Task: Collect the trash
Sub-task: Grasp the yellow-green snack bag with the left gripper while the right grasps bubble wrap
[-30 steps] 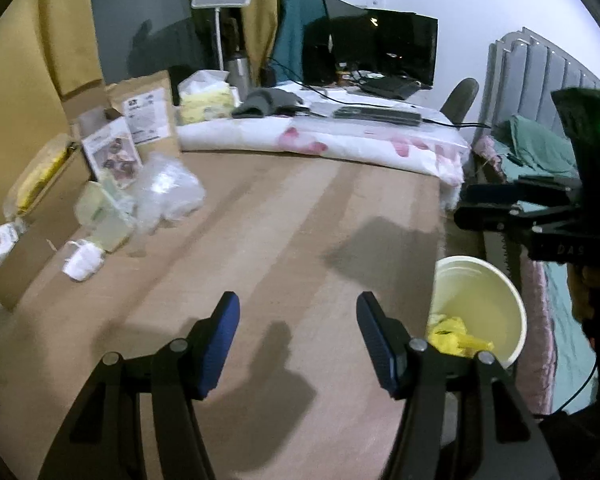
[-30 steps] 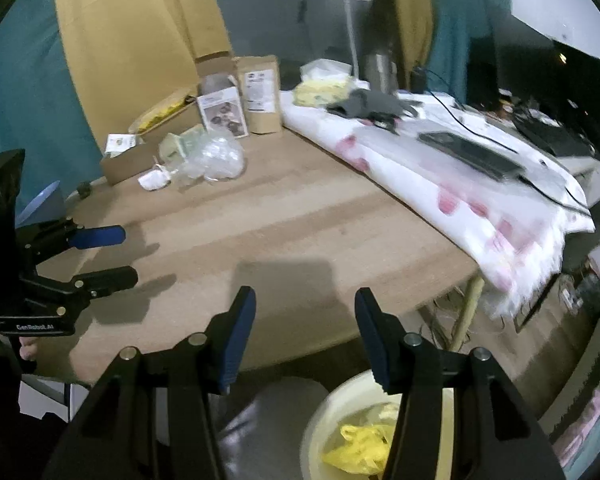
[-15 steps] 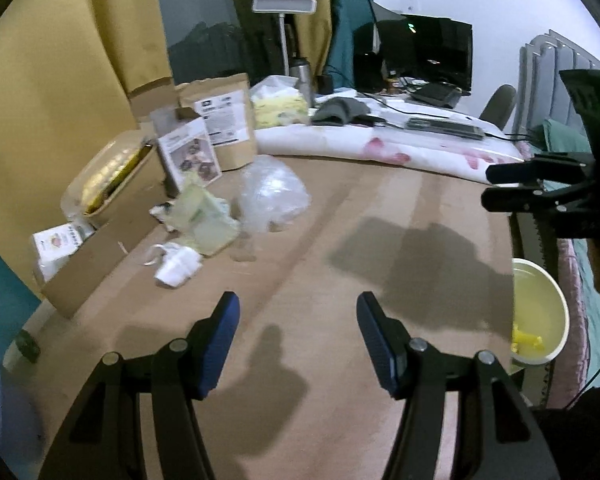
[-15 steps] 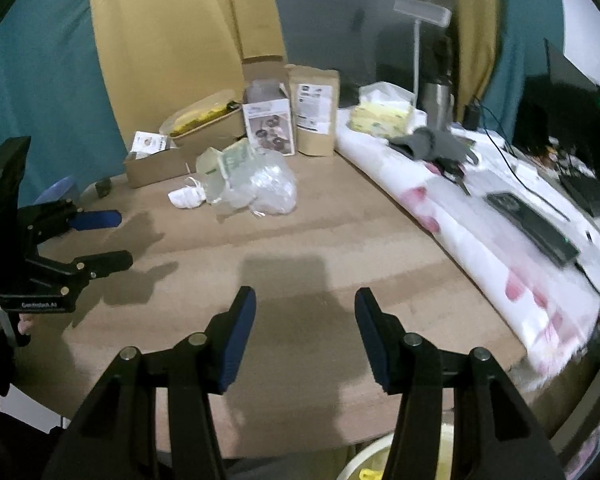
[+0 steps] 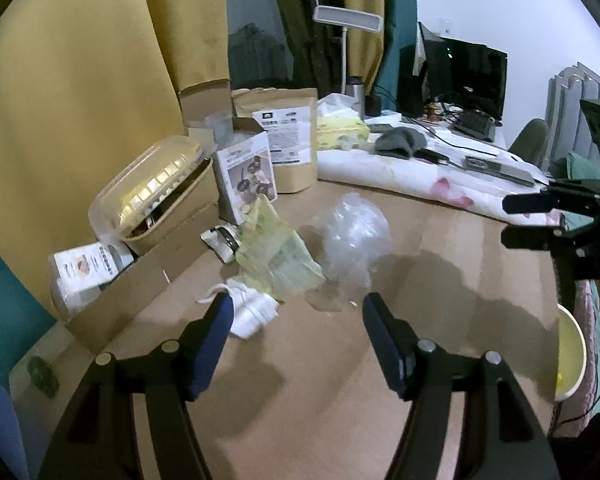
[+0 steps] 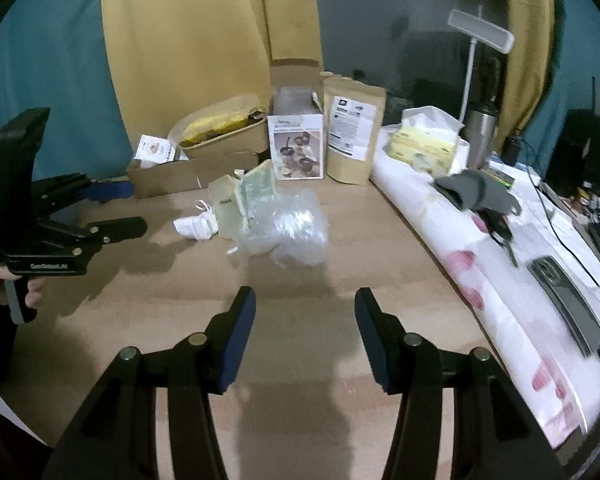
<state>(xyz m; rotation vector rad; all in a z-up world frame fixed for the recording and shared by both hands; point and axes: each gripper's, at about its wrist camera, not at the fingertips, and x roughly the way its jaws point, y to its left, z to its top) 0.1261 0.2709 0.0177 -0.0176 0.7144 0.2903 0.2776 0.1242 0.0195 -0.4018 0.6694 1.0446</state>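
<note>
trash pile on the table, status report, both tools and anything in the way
Left tool empty, jaws just been opening. Right tool open, empty. Clear plastic wad, yellow-green wrapper, white scrap untouched on table. Path clear.

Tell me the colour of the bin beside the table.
Pale yellow; the bin shows only in the left wrist view, at the table's right edge.

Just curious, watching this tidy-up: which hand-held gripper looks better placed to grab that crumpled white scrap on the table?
Probably the left hand-held gripper. Its jaws have just been opening, nothing between them, and the white scrap lies right by its fingertip. The right hand-held gripper is open too, but faces the clear plastic wrap.
</note>
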